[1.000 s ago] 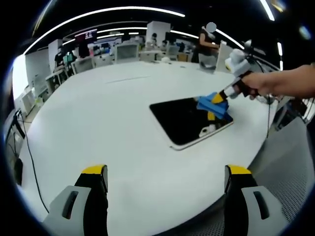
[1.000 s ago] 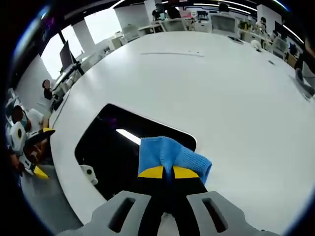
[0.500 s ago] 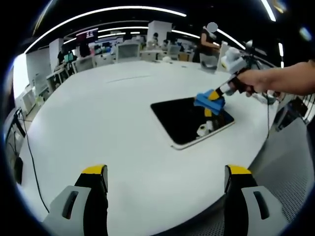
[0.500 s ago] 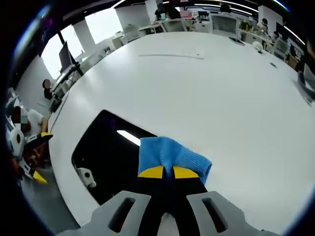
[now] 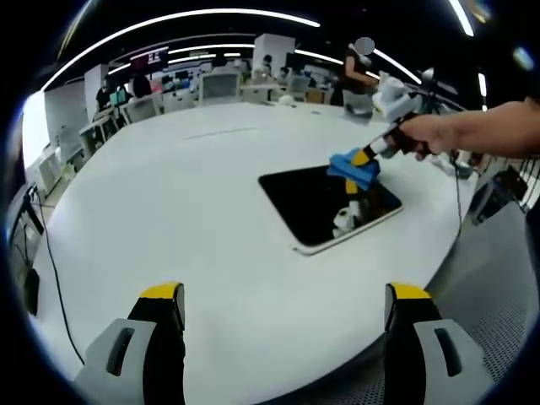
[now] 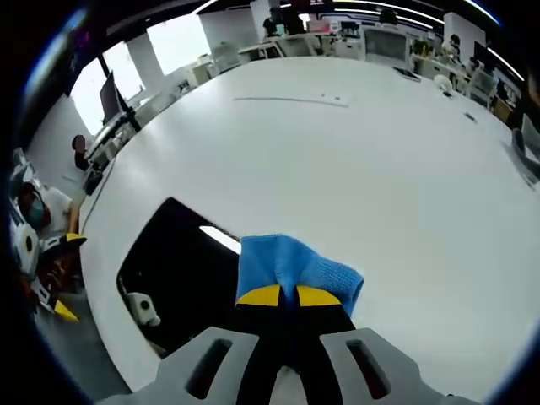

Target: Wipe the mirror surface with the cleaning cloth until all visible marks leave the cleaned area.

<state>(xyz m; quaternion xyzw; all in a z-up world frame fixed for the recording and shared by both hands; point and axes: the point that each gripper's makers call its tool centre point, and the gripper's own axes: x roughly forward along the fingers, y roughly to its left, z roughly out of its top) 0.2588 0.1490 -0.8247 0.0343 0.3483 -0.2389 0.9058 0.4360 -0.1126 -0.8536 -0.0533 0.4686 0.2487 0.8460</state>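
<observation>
A dark rectangular mirror (image 5: 325,207) with a pale rim lies flat on the white round table (image 5: 169,211). My right gripper (image 5: 361,159), held by a hand coming in from the right, is shut on a blue cleaning cloth (image 5: 353,168) at the mirror's far right corner. In the right gripper view the cloth (image 6: 291,266) sits bunched between the yellow-tipped jaws of the right gripper (image 6: 288,295), over the mirror (image 6: 177,270) edge. My left gripper (image 5: 283,295) stands open near the table's front edge, well short of the mirror, holding nothing.
The table edge curves close on the right, with grey floor (image 5: 498,287) beyond. Cables (image 5: 42,253) hang off the left side. A thin strip (image 6: 291,99) lies far across the table. Desks, chairs and people stand in the background.
The right gripper has carried the cloth toward the mirror's far edge and right corner. The left gripper has stayed in place.
</observation>
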